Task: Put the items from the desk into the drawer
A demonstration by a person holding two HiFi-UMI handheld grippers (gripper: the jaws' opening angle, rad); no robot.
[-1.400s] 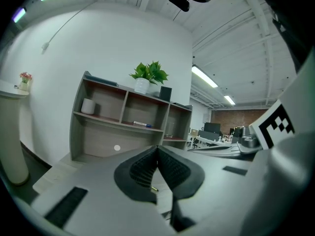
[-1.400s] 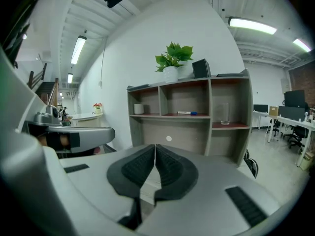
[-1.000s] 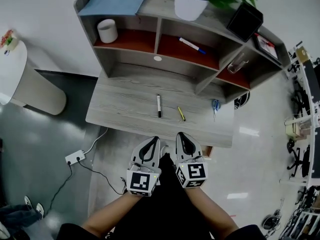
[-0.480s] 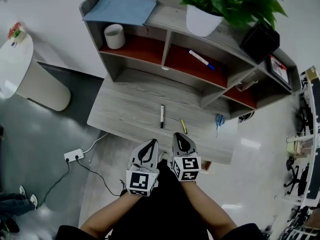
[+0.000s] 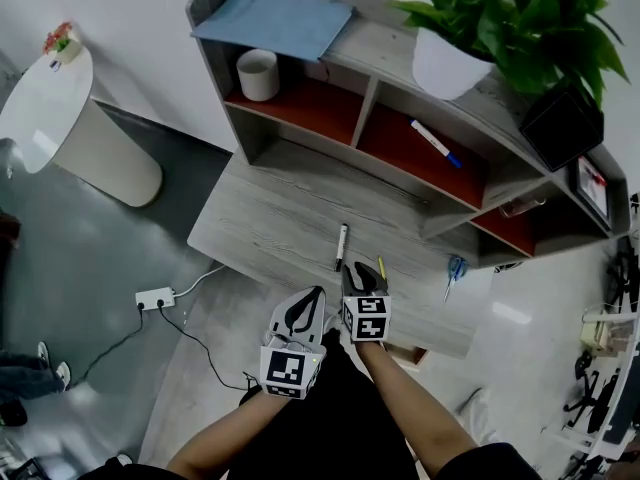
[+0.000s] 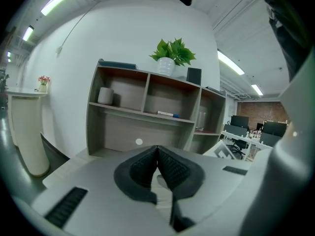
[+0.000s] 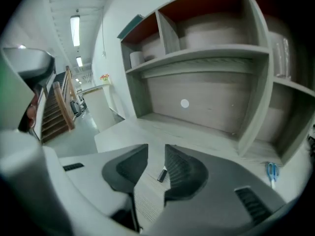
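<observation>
On the grey desk (image 5: 270,223) lie a black marker (image 5: 341,246), a yellow pen (image 5: 381,268) and blue-handled scissors (image 5: 455,271). My right gripper (image 5: 351,269) reaches over the desk's front edge, between the marker and the yellow pen, touching neither. It stands open with nothing in it. In the right gripper view the marker (image 7: 162,175) shows on the desk beyond the gap of the right gripper (image 7: 156,154), and the scissors (image 7: 272,171) lie far right. My left gripper (image 5: 316,292) hangs short of the desk edge, shut and empty, as the left gripper view (image 6: 157,149) confirms. No drawer shows.
The hutch holds a white cup (image 5: 258,74), a blue cloth (image 5: 275,20), a potted plant (image 5: 500,28), a black box (image 5: 562,123) and a white-and-blue marker (image 5: 435,143). A white round table (image 5: 55,98) stands left. A power strip (image 5: 155,297) with cable lies on the floor.
Both grippers have moved forward toward the desk. The right one now reaches over the front edge near the marker and pen. The head view has shifted, so the desk sits further right.
</observation>
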